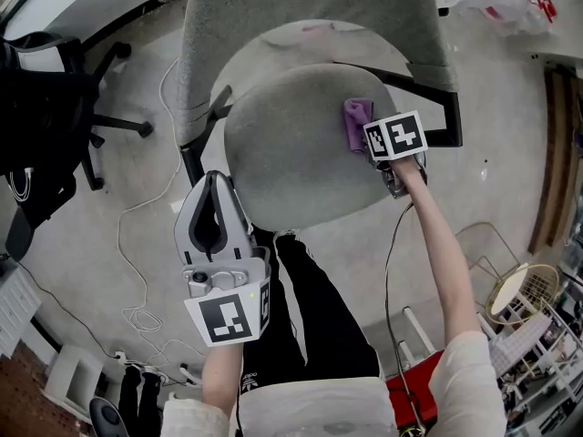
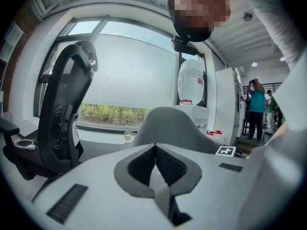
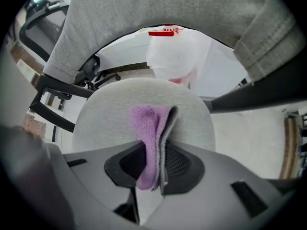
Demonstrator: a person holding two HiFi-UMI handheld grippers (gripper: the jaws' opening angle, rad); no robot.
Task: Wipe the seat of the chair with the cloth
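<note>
left tool (image 1: 212, 180): nearest the camera, held up clear of the seat's near-left edge. jaws closed tip to tip, nothing between them. marker cube at its rear.

seat (image 1: 291, 153): round, grey fabric, part of a grey chair; takes up the middle of the head view.

cloth (image 1: 357, 121): purple, small, folded. lies on the far-right part of the seat and touches the fabric. in the right gripper view the cloth (image 3: 148, 128) runs from the seat back into the jaws.

right tool (image 1: 366, 142): at the seat's right edge, reaching in over it, marker cube on top. jaws clamped on the near end of the cloth, with the fold pinched between the two pads.

backrest (image 1: 301, 7): grey fabric, rising at the far side of the seat. black arm brackets stand to either side.

black office chair (image 1: 46, 107): well to the left of the seat, on the floor (image 1: 137, 235). the left gripper view shows it side-on before a wide window.

cable (image 1: 127, 271): white, looped on the floor left of the seat.

person's legs (image 1: 310, 308): in black trousers, just at the seat's near edge.
</note>
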